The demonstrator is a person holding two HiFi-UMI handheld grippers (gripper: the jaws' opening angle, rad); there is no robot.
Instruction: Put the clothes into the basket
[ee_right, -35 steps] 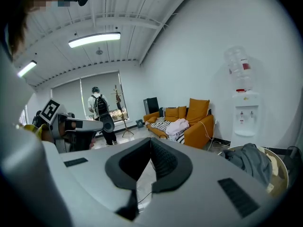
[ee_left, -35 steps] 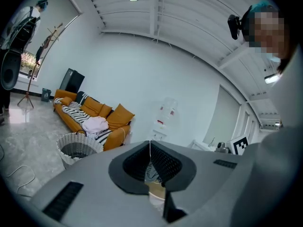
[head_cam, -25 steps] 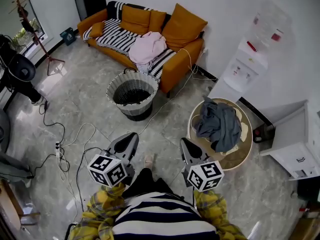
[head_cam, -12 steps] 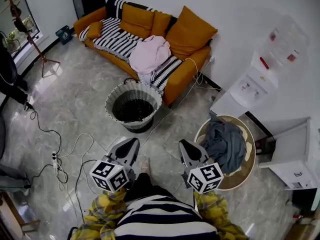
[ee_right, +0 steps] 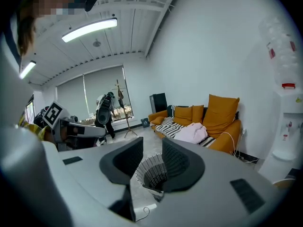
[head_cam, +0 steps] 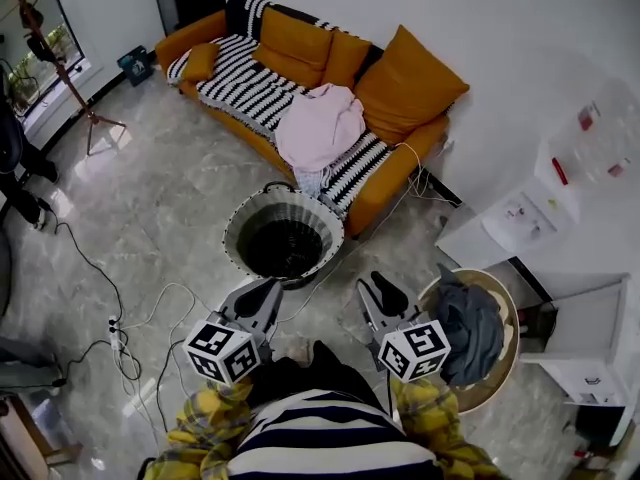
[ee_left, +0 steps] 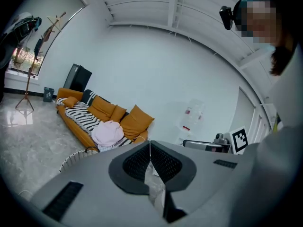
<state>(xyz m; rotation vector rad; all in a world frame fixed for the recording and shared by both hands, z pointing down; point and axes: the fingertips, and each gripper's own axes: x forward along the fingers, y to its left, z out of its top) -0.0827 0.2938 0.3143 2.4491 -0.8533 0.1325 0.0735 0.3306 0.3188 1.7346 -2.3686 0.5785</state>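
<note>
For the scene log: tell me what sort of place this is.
Most likely a home living room, or a room set up like one: an orange sofa, a pink garment lying on it, a woven basket on the tiled floor, and a water dispenser.

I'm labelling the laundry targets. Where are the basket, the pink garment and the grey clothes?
basket (head_cam: pixel 237 236): head view, its left wall.
pink garment (head_cam: pixel 320 128): head view, middle of the bundle.
grey clothes (head_cam: pixel 470 328): head view, middle of the pile.
</note>
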